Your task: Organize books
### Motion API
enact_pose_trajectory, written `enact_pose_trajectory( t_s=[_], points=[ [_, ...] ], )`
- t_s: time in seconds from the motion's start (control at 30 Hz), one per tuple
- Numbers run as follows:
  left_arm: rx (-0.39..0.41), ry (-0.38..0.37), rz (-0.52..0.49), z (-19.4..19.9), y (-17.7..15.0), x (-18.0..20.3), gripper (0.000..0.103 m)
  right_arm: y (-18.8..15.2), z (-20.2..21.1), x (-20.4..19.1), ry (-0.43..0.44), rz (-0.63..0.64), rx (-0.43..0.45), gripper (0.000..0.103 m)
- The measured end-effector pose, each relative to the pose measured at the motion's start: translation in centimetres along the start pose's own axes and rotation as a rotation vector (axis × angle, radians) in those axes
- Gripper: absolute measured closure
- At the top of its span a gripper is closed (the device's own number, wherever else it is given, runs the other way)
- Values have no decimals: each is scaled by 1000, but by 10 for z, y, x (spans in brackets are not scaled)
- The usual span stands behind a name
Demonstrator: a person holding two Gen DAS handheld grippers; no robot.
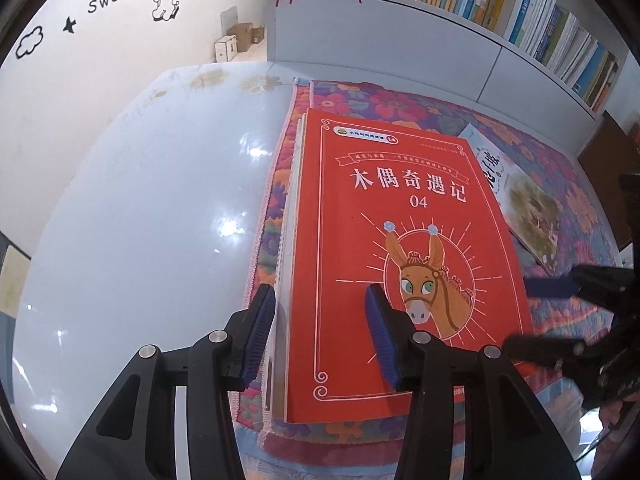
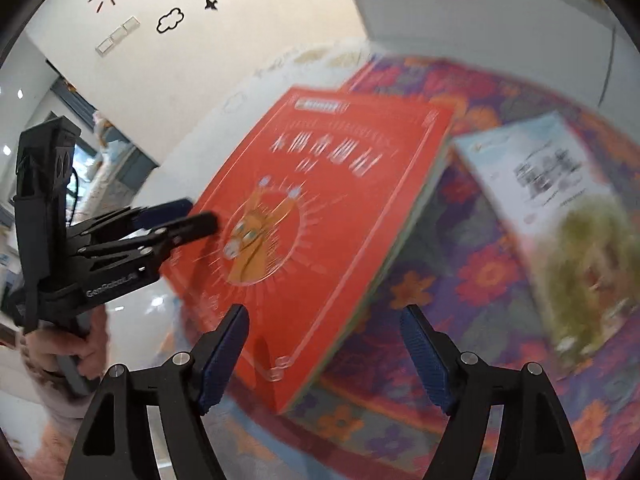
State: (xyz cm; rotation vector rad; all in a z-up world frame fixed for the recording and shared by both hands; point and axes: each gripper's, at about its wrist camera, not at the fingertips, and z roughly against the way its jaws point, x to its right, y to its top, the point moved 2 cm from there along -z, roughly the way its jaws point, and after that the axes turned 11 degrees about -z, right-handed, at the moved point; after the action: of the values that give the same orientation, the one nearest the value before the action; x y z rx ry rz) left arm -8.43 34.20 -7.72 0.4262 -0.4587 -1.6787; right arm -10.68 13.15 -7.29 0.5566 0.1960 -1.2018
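A red book with a donkey on its cover (image 1: 404, 264) lies on top of a small stack on a flowered cloth (image 1: 560, 184). My left gripper (image 1: 320, 300) is open over the stack's near left corner, one finger off the left edge and one over the cover. The red book also shows in the blurred right wrist view (image 2: 320, 208). My right gripper (image 2: 324, 320) is open and empty near the book's near right corner. A second book with a pale blue and green cover (image 1: 520, 204) lies flat to the right; it also shows in the right wrist view (image 2: 560, 216).
A glossy white tabletop (image 1: 152, 208) spreads left of the cloth. A white bookcase (image 1: 400, 36) with a packed row of upright books (image 1: 500, 4) stands behind the table. Cardboard boxes (image 1: 236, 40) sit on the floor by the far wall.
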Motion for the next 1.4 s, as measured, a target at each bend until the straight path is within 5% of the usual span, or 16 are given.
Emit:
enact_pose_trajectory(
  t_s=[0.47,0.87,1.0,1.17,1.3,1.4],
  points=[
    [-5,35,15,9,-1,12,55,-9,-3,-12,67,12,-49,24],
    [181,-87,-95,48,42,131,32,-23,110,95,18,-95,223,24],
    [144,-111,-82,9,58,173,29,-19,147,145,-9,-162,337,20],
    [86,-146,-1,-59,62,212,29,-3,156,194,-152,-95,509,16],
    [68,-62,129,-97,63,218,29,25,134,230,-143,-51,481,16],
    [131,8,191,-106,65,215,27,51,109,247,-107,-10,435,16]
  ],
)
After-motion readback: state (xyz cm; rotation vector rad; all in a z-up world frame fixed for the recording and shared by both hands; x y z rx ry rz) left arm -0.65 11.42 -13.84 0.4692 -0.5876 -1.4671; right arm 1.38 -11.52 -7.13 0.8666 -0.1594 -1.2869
